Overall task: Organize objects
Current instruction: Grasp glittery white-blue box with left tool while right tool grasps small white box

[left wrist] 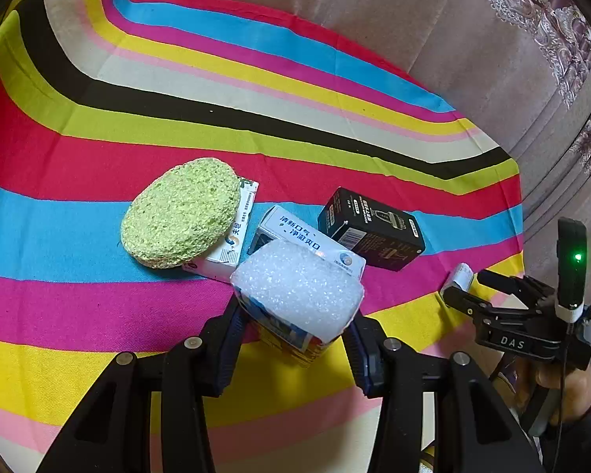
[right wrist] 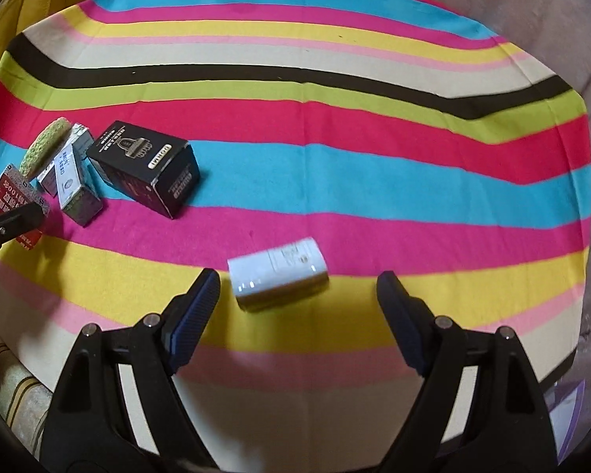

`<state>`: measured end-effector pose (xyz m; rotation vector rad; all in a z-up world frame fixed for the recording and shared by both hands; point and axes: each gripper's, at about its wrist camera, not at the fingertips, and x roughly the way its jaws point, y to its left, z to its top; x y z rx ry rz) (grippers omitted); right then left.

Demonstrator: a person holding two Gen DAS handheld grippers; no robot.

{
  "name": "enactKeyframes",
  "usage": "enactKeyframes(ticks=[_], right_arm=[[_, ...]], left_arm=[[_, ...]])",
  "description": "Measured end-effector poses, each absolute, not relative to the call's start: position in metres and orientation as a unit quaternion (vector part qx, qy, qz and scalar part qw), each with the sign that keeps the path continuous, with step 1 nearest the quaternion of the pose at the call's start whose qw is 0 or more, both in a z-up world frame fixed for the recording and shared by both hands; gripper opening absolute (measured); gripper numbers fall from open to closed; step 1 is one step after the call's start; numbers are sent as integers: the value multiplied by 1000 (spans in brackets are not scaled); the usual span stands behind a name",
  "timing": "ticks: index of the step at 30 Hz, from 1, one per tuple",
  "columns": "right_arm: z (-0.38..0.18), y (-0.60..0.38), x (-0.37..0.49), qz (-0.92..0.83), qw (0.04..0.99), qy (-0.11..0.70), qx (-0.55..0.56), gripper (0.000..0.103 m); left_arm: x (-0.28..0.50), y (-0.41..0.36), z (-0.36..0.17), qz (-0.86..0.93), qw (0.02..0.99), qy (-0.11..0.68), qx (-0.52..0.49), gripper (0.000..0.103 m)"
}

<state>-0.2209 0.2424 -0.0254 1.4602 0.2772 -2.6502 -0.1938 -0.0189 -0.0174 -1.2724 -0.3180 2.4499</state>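
Two claws work over a striped cloth (right wrist: 335,126). Only the left wrist view shows the left claw (left wrist: 295,327) clenched on a foam-topped printed box (left wrist: 299,295), its pads pressing both sides. Just beyond it lie a white toothpaste box (left wrist: 295,228), a green sponge (left wrist: 181,213) resting on another white box (left wrist: 232,244), and a black box (left wrist: 370,228) to the right. Only the right wrist view shows the right claw (right wrist: 295,307) spread wide, released, touching nothing; a small white box (right wrist: 277,272) lies between and just ahead of its fingertips.
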Motion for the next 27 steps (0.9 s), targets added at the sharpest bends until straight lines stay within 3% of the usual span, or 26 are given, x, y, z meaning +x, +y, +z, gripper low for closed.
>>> enactKeyframes(ticks=[3,5,7,27], right_arm=[[-28,242,-224,-869,56,89,483,82],[-31,244,-224,-866,54,88,489,59],[-31,248,-222,-865,61,71,494,51],[1,265,-128,-879,50,26,473,51]], left_arm=[[-194,-20,-18,867,179,-113,-451,48],[-193,-20,-18,868,177,-112,-450,48],[-192,-20,-18,869,176,-111,-448,48],[-131,8,11,873,198,-111,-431,48]])
